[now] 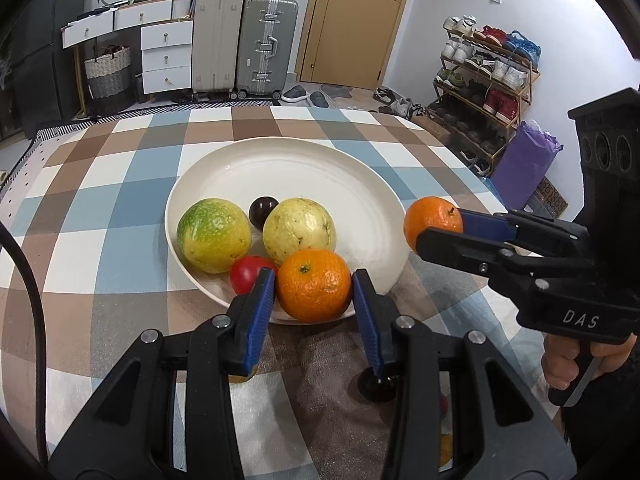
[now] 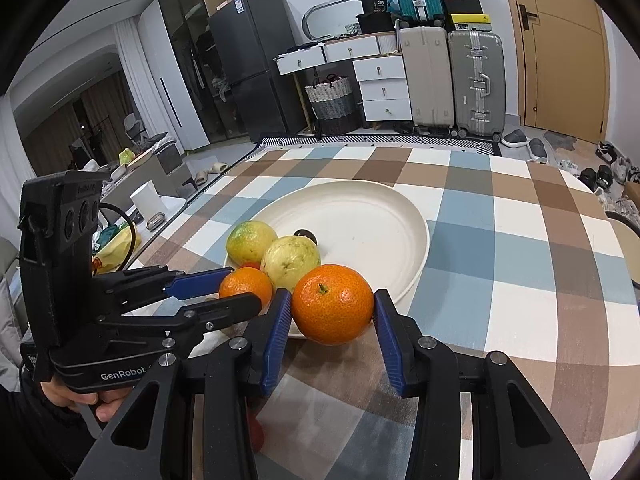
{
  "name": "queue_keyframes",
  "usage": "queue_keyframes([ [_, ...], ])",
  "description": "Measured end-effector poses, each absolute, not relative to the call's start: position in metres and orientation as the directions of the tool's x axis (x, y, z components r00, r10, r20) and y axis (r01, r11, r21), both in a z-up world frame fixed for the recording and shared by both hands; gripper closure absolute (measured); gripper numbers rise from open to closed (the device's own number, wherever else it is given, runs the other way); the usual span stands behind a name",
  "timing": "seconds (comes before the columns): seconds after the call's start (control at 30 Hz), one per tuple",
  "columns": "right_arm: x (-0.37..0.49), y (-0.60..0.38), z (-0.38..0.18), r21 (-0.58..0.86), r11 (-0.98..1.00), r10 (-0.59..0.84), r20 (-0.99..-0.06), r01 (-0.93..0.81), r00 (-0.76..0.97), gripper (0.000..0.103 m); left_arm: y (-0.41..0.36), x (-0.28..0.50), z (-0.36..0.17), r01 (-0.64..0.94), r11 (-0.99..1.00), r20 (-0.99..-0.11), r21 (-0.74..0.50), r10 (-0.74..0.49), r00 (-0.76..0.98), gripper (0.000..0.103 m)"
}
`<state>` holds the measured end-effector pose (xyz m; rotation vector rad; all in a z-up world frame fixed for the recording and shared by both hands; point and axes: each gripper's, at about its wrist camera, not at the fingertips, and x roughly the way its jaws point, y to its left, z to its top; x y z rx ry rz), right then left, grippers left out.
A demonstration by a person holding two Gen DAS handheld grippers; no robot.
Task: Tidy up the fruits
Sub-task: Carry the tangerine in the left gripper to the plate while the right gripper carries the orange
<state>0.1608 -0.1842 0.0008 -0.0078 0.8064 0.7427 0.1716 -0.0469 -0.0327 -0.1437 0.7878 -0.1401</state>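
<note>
Plate [image 1: 360, 184]: white, shallow, on checked tablecloth [image 1: 120, 184]; far half bare, near-left part holding green-yellow fruit [image 1: 214, 235], pale yellow fruit [image 1: 299, 229], dark plum [image 1: 263, 209], red fruit [image 1: 249, 274].
Left gripper [image 1: 314, 286]: blue pads clamped on left orange [image 1: 313, 285], held over near rim of plate; whether resting on plate or just above it cannot be told.
Right gripper [image 2: 331, 308]: pads closed against right orange [image 2: 332, 303], carried just beside plate's right rim, off the cloth.
Step in hand: judged as setting both oranges into plate.
Doing it well: lower left orange to plate floor before easing grip, so no roll into red fruit; bring right orange over rim toward bare far half, well apart from the pile; release only once weight sits on plate; withdraw straight back to avoid nudging round fruit.
Pose: both grippers roughly level, fingers pointing across table; left one centred on near rim, right one angled in from the side; hands low on handles.
Left on cloth: dark fruit [image 1: 376, 388] and small red piece near table edge, partly hidden under fingers.
</note>
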Motion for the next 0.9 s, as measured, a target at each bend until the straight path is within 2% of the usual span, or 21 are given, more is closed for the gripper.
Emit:
queue_keyframes([
  [0.9,0.197,-0.182,-0.02,0.304,0.782,0.583,-0.666,-0.544,0.466,0.06,-0.048,0.219,-0.034,0.058,0.99,-0.678,-0.129,-0.131,0.723,0.066],
])
